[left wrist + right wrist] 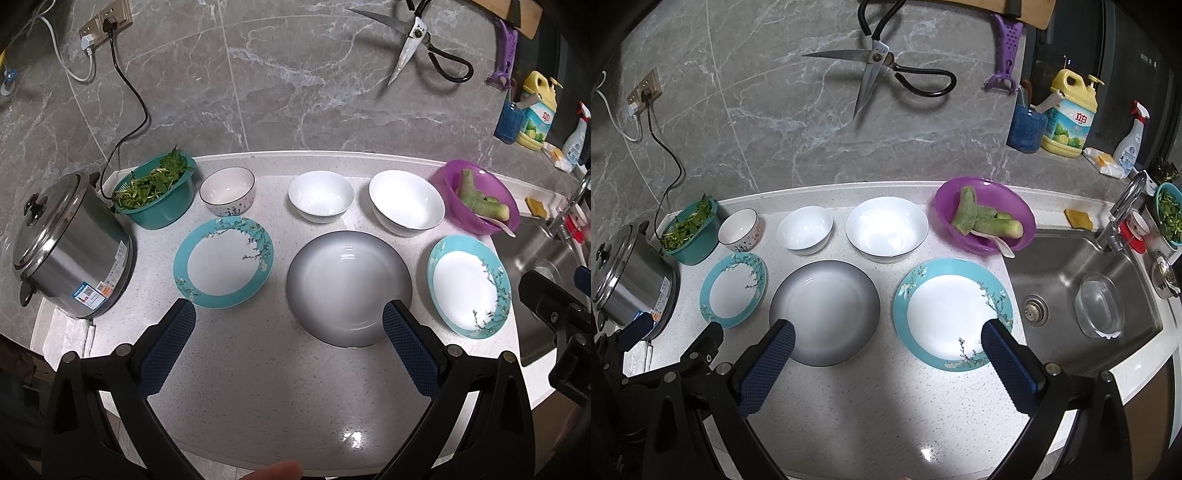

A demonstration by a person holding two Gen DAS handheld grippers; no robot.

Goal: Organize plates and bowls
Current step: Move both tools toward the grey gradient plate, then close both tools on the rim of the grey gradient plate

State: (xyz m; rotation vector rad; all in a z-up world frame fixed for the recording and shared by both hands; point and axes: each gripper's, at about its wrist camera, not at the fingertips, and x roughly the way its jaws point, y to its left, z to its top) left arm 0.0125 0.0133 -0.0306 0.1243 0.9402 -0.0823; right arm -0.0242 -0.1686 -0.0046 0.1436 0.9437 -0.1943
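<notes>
On the speckled counter lie a small teal-rimmed plate point(223, 261) point(733, 290), a grey plate point(349, 286) point(824, 311) and a larger teal-rimmed plate point(469, 286) point(953, 312). Behind them stand a patterned small bowl point(228, 190) point(739, 229), a small white bowl point(320, 200) point(805, 229) and a large white bowl point(406, 206) point(886, 227). My left gripper point(291, 314) hovers open above the counter between the small teal plate and the grey plate. My right gripper point(890, 334) is open too, between the grey plate and the larger teal plate. Neither holds anything.
A steel rice cooker point(70, 251) and a teal basket of greens point(159, 192) stand at the left. A purple basin with peeled vegetables point(984, 219) sits beside the sink point(1082, 288), which holds a glass bowl point(1099, 304). Scissors point(882, 70) hang on the wall.
</notes>
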